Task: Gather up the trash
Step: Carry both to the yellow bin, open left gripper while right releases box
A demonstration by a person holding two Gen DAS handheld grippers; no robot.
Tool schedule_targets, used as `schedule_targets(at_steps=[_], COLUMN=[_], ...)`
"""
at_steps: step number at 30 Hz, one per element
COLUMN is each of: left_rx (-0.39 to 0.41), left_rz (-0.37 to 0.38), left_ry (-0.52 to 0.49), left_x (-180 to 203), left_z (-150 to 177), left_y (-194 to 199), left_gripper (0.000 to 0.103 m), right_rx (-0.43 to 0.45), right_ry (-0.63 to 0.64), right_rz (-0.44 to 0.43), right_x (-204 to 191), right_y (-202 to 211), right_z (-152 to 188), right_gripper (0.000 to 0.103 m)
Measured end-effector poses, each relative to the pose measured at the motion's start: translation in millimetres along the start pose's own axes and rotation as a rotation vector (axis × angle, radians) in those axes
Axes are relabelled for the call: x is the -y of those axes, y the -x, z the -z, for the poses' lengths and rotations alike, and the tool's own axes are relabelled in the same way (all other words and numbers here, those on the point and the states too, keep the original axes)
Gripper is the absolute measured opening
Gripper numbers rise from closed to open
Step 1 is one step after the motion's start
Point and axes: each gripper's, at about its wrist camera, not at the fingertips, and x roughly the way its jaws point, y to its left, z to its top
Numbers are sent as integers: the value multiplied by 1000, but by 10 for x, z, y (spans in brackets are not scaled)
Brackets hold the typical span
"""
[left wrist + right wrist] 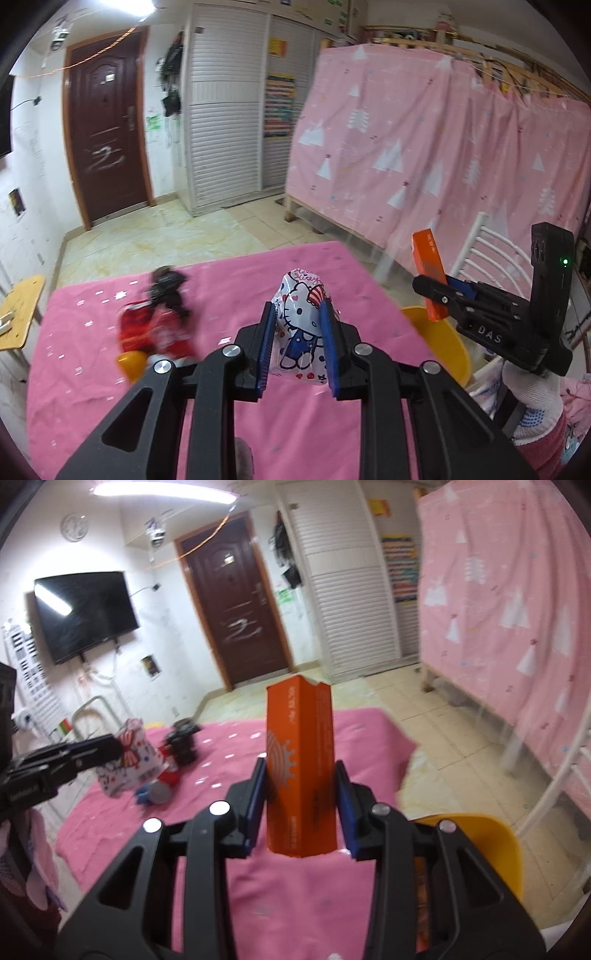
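A pink-covered table (229, 266) carried a blurred red and black heap (159, 317), possibly more trash, near its far left corner. Above the near edge, the left gripper (298, 328) pinched a cartoon-printed wrapper (301, 325). Over the right edge, beside a yellow chair (491, 834), the right gripper (300, 786) clamped an upright orange carton (301, 760).
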Motion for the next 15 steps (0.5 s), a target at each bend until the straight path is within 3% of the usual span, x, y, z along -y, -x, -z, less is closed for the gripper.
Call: schedule_targets(at_steps=[6, 12, 14, 15], left_rx=[-4, -43, -72, -85], left_rz=[76, 170, 193, 202], left_ry=[-67, -119, -124, -124], left_x=[569, 1120, 1267, 1311], left_z=[-178, -274, -276, -271], left_y=[-255, -626, -778, -840], left_gripper=[17, 17, 17, 17], right_rx=[27, -16, -23, -20], right_ry=[-51, -108, -134, -149], right_rz=[131, 187, 189, 192], right_x=[522, 939, 1027, 1079], right_y=[121, 78, 57, 68], right_z=[11, 90, 107, 120], right_gripper=[34, 38, 55, 58])
